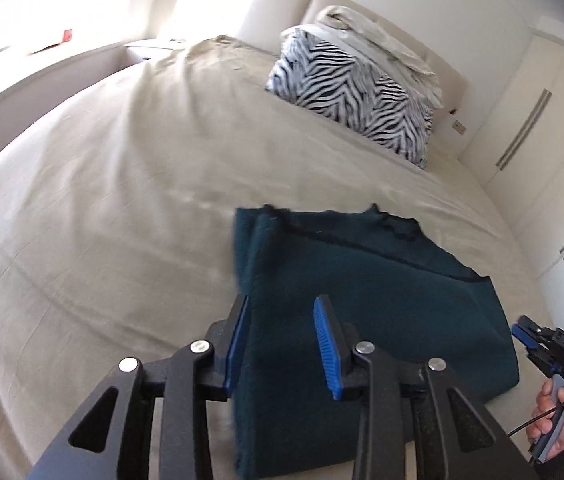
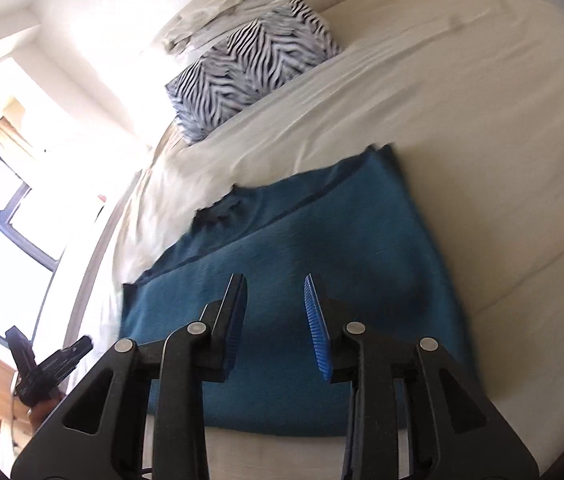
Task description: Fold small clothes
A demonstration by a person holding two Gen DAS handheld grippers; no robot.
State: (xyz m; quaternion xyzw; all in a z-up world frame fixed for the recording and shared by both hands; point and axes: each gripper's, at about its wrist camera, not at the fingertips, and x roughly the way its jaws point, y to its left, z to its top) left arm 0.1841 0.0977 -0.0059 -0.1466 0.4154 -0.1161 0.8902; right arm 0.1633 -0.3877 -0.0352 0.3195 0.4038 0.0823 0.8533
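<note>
A dark teal garment (image 1: 366, 304) lies folded flat on the cream bed sheet (image 1: 101, 200). It also shows in the right wrist view (image 2: 302, 248). My left gripper (image 1: 282, 308) is open above the garment's left edge and holds nothing. My right gripper (image 2: 273, 288) is open over the near part of the garment and holds nothing. The right gripper also shows at the right edge of the left wrist view (image 1: 522, 330), off the garment's right side. The left gripper shows at the lower left of the right wrist view (image 2: 81, 346).
A zebra-print pillow (image 1: 354, 96) with a crumpled pale cloth (image 1: 382, 40) on top lies at the head of the bed. White wardrobe doors (image 1: 542, 120) stand to the right. A window (image 2: 1, 216) is beside the bed.
</note>
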